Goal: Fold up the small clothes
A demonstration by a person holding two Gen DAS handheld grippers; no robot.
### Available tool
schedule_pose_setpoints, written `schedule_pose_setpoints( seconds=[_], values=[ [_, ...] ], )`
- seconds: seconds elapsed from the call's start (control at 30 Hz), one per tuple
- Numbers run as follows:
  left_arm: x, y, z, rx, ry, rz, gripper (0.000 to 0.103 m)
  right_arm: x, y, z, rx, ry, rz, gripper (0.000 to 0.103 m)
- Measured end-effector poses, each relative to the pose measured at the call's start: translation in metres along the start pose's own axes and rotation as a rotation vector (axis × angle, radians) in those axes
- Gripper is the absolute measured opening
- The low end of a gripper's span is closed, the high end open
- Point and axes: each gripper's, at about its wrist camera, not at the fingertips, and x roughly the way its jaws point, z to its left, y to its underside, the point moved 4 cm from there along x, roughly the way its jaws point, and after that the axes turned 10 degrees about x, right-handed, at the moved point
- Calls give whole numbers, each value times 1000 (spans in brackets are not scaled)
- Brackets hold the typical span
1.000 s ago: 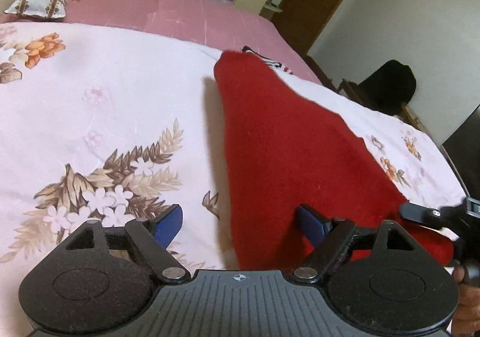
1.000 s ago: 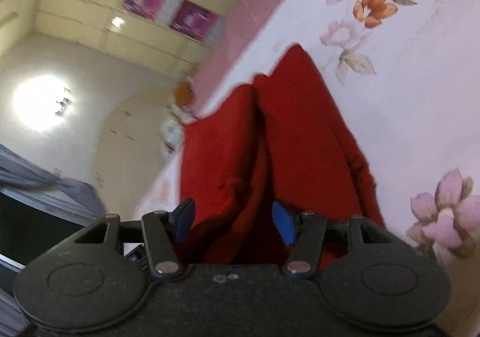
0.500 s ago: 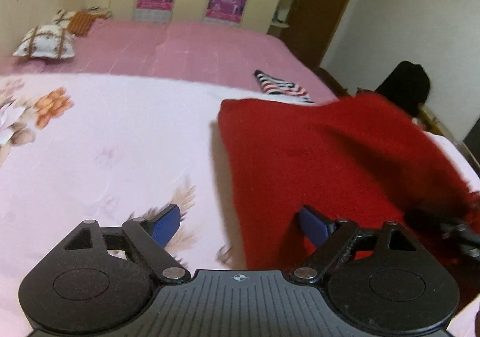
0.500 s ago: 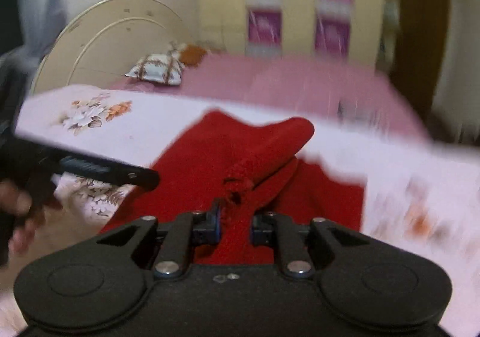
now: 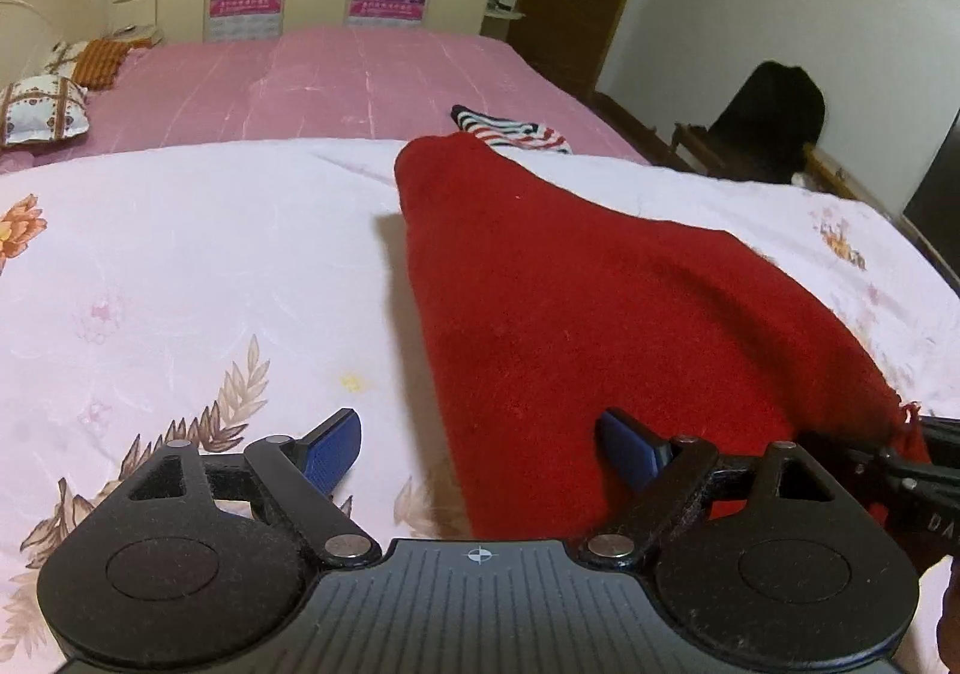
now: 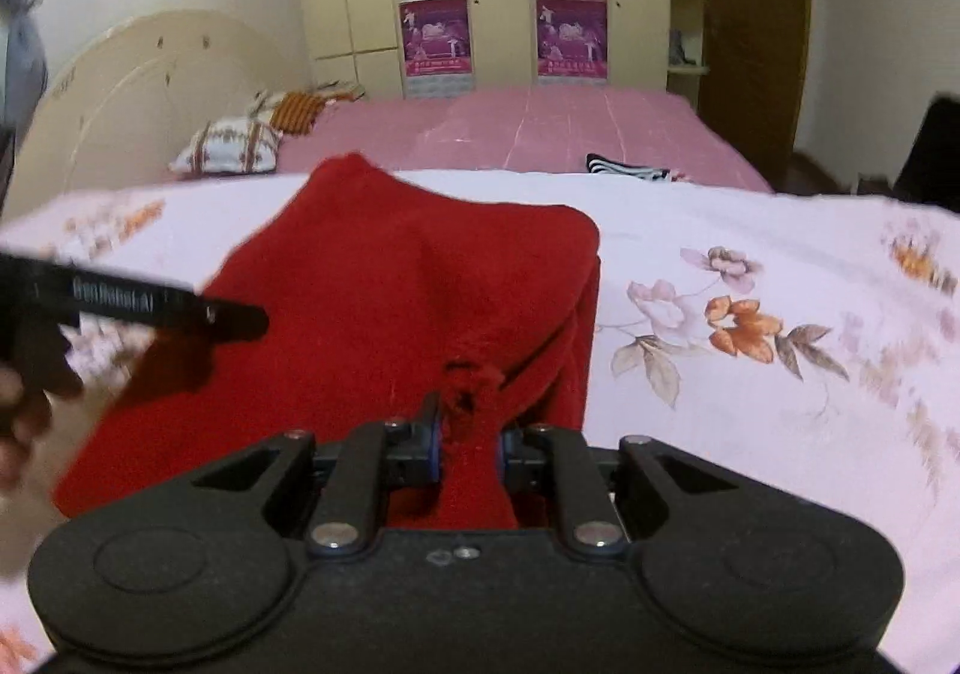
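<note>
A red knitted garment (image 5: 588,326) is spread over a pale floral bedsheet (image 5: 180,266), its far end reaching almost to a pink cover (image 5: 372,74) laid over the back half of the bed. Seen from the left wrist, the left gripper (image 5: 480,452) is held low over the sheet with its blue-padded tongs spread wide and nothing between them; one blue pad lies over the near left edge of the red cloth, though whether it touches cannot be told. In the right wrist view, the right gripper (image 6: 468,443) is pressed together on a bunched near corner of the red garment (image 6: 408,302), and the cloth is drawn up from that pinch, so that one layer appears doubled over another along its right side. The fold is judged to be in an early stage: one corner has been gathered, but no neat, flat, compact shape is yet seen, and the left side of the garment remains ungripped. A striped piece of clothing (image 5: 516,131) is seen lying beyond the red one, on the pink cover (folded or not cannot be told). Patterned pillows (image 6: 234,149) rest by a cream headboard (image 6: 120,92).
</note>
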Motion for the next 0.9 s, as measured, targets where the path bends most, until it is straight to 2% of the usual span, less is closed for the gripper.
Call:
schedule_pose_setpoints(
  seconds=[0.07,0.1,0.13,0.2,0.27,0.33,0.4,0.5,0.53,0.6,0.67,0.7,0.73,0.77,0.83,0.9],
  values=[
    [1,1,1,-3,4,3,87,3,0,-9,73,-46,28,23],
    [2,1,1,-1,6,1,87,-1,-3,-16,119,-71,20,32],
    [2,3,3,-4,13,1,87,-5,-6,-21,158,-97,3,50],
    [10,1,8,-17,29,4,87,-11,-19,-25,193,-153,-47,62],
    [14,-1,11,-21,40,12,87,-5,-29,-31,240,-182,-56,57],
    [12,-6,12,-7,42,3,87,10,-36,-43,331,-200,-20,30],
    [12,-10,14,-2,58,-3,87,22,-39,-48,327,-158,12,9],
    [24,-8,13,27,79,30,87,25,-36,-46,220,-76,9,8],
    [29,-7,13,10,92,38,92,34,-30,-48,192,-35,37,8],
    [33,-5,16,5,76,40,99,42,-23,-52,175,-3,35,8],
    [29,-4,17,-7,75,35,99,39,-25,-51,188,19,30,10],
    [21,-4,17,1,67,21,99,35,-27,-48,180,33,24,14],
    [11,-3,15,11,69,1,98,26,-28,-46,174,48,6,25],
    [1,-1,13,20,80,-14,98,13,-29,-43,162,60,-24,28],
    [-12,6,9,25,104,-31,98,-12,-28,-33,122,50,-68,26],
    [-16,15,-2,32,124,-15,98,-28,-19,-14,62,11,-57,21]
  ],
)
